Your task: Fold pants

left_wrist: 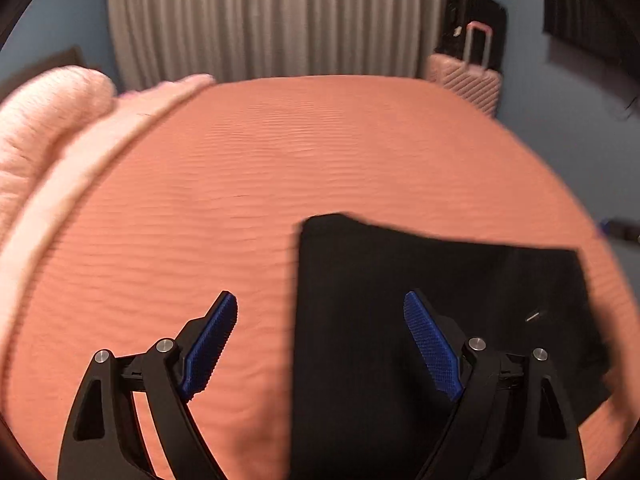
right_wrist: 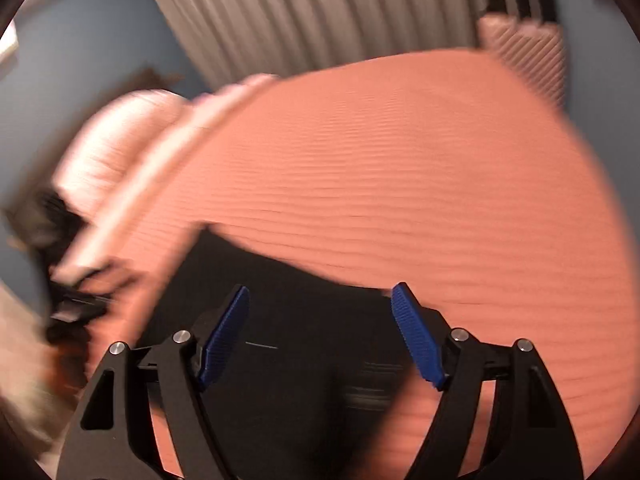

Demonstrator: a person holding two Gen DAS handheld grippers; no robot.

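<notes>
Black pants (left_wrist: 420, 280) lie folded into a flat rectangle on the salmon bedspread (left_wrist: 280, 152), at the lower right of the left wrist view. My left gripper (left_wrist: 320, 308) is open and empty above the pants' left edge, its right finger over the cloth. In the right wrist view the pants (right_wrist: 300, 312) lie below and between my fingers. My right gripper (right_wrist: 320, 300) is open and empty above them. The right wrist view is blurred by motion.
A pink pillow (left_wrist: 44, 128) lies at the bed's left end. A pink suitcase (left_wrist: 468, 76) and a black one (left_wrist: 472, 20) stand beyond the far right corner, by a grey curtain (left_wrist: 280, 16). Blue wall surrounds the bed (right_wrist: 380, 160).
</notes>
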